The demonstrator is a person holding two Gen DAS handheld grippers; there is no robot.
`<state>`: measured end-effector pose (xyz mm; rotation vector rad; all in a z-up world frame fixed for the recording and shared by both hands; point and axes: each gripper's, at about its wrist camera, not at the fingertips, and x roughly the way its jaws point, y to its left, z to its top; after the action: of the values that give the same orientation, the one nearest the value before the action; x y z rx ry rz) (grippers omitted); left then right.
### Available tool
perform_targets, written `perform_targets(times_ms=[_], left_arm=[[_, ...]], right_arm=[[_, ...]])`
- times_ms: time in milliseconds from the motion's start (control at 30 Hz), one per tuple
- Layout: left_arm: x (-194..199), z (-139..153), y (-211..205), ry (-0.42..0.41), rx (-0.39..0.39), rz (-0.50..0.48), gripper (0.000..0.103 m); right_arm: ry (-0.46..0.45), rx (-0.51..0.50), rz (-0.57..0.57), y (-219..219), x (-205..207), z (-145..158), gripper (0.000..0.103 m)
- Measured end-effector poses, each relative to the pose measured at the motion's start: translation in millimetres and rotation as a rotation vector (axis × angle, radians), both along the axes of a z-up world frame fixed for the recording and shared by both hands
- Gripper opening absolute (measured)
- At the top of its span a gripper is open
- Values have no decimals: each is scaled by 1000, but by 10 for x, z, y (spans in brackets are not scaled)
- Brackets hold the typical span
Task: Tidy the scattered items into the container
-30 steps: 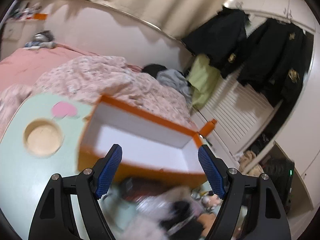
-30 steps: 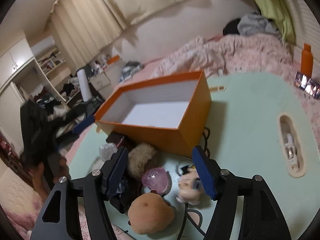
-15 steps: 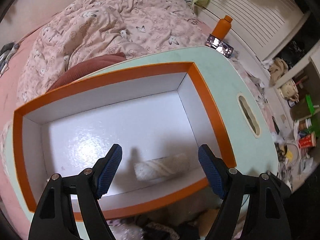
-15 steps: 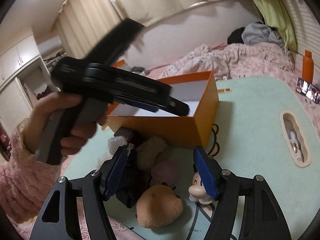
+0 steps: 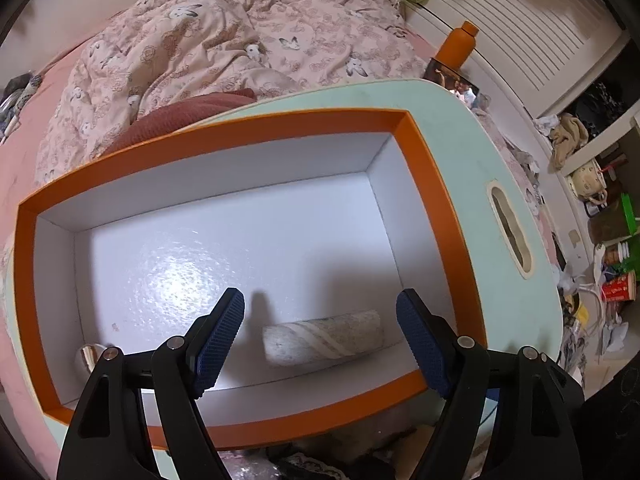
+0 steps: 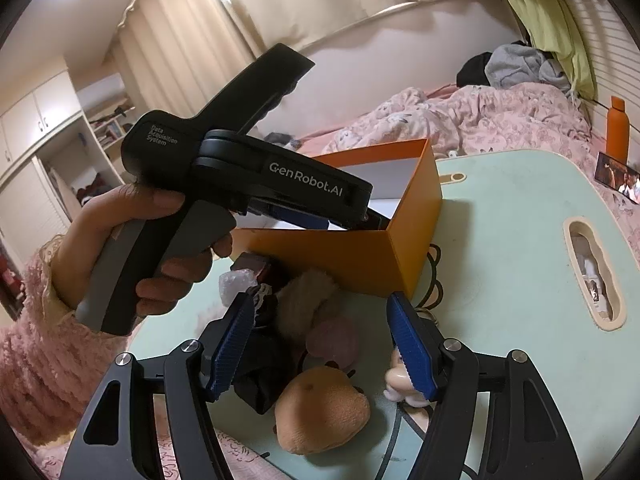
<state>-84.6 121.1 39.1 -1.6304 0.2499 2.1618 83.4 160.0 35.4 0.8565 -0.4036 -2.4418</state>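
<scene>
Your left claw [image 5: 320,338] hangs released over the orange box [image 5: 436,216] on the mint-green bench [image 5: 500,148], its 2 blue pads spread wide w/ nothing between them. In the box, a pale, striped cylinder [image 5: 324,338] lies on its side near the front wall; a small shiny round item [image 5: 89,356] sits in the front-left corner, too hidden to ID. Your left hand [image 6: 140,248] grips the handle. Your right claw [image 6: 320,344] is also released, low over the scattered pile in front of the box: brown plush [image 6: 324,412], tan fuzzy item [image 6: 308,300], pinkish translucent blob [image 6: 332,338], black fabric [image 6: 264,372], small figurine [image 6: 400,384] just beside the right pad. An orange bottle [image 6: 618,128] stands upright past the bench's far edge, by the bed [image 6: 480,120].
</scene>
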Motion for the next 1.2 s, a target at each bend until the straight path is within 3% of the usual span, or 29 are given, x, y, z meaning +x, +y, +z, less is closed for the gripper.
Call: perform_targets(times_ms=[267, 467, 800, 1067, 1200], left_arm=[[-75, -69, -66, -32, -25, 11, 78], [-159, -150, -118, -115, -15, 23, 78], [-107, -188, -14, -35, -145, -8, 78], [-74, -209, 7, 12, -189, -23, 78], [-83, -220, 22, -17, -221, -38, 78]], right_arm=[[-11, -4, 13, 7, -18, -21, 72], [-18, -7, 17, 0, -24, -28, 72], [-22, -10, 21, 1, -31, -40, 72], [-22, -10, 22, 2, -28, -42, 72], [-23, -9, 24, 2, -28, -42, 72]])
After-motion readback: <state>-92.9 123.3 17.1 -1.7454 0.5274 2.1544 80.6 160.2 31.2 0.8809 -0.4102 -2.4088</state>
